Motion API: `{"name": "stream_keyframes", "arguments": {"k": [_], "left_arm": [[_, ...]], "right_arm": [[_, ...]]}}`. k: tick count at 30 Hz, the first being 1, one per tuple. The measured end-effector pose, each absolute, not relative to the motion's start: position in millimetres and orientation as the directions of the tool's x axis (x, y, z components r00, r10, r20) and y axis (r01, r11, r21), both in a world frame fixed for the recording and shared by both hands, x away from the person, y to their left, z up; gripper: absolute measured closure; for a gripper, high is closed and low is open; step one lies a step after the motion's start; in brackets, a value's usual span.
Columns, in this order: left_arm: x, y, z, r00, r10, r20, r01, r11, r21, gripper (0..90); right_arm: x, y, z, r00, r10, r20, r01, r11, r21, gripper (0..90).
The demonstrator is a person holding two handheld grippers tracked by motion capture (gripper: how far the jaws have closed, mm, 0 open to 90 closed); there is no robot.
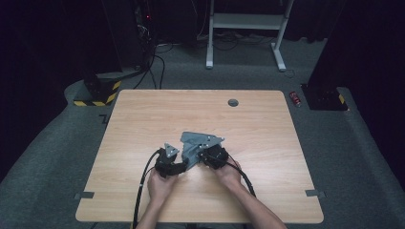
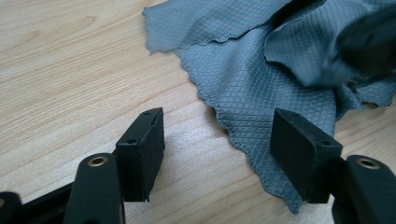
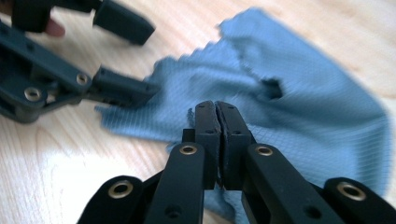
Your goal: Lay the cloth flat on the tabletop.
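Pinched in my right tongs (image 3: 217, 116), the grey microfibre cloth (image 1: 193, 143) lies crumpled mid-tabletop (image 1: 143, 119), while my left tongs (image 2: 219, 154) gape wide at its scalloped edge, needing to close before spreading.

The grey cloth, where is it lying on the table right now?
In the high view the grey cloth lies crumpled near the middle of the wooden table, between the left tool and the right tool, well short of the round hole.

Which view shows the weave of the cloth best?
The left gripper view: the cloth is close and sharp, its diamond weave clear. The right gripper view shows it blurred; the high view shows it small, between the grippers.
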State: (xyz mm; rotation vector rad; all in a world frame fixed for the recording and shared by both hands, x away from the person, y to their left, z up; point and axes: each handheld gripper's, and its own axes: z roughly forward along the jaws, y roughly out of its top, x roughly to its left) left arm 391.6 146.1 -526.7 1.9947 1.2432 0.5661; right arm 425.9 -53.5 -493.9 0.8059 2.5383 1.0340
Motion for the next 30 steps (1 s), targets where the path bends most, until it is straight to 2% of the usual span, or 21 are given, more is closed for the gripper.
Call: {"name": "stream_keyframes", "arguments": {"k": [4,11,15,20,26,30], "left_arm": [[392,146,-527,0.441,0.897,-0.003,0.587,-0.286,0.757,35.6],[392,146,-527,0.441,0.897,-0.003,0.587,-0.286,0.757,35.5],[392,146,-527,0.442,0.897,-0.002,0.587,-0.287,0.757,35.5],[392,146,-527,0.441,0.897,-0.002,0.587,-0.286,0.758,35.5],[392,146,-527,0.441,0.898,-0.002,0.587,-0.286,0.758,35.5],[392,146,-527,0.44,0.898,-0.002,0.586,-0.286,0.758,35.5]], "right_arm": [[430,-63,-484,-0.782,0.621,-0.048,0.399,0.558,0.728,88.5],[455,-97,-466,-0.667,0.742,-0.063,0.462,0.479,0.747,88.8],[471,-124,-471,-0.577,0.817,-0.008,0.539,0.388,0.747,88.8],[486,-151,-484,-0.472,0.881,-0.005,0.622,0.337,0.707,88.4],[487,-156,-492,-0.464,0.886,-0.003,0.651,0.343,0.677,82.7],[468,-151,-481,-0.505,0.863,-0.002,0.591,0.348,0.727,73.6]]}}
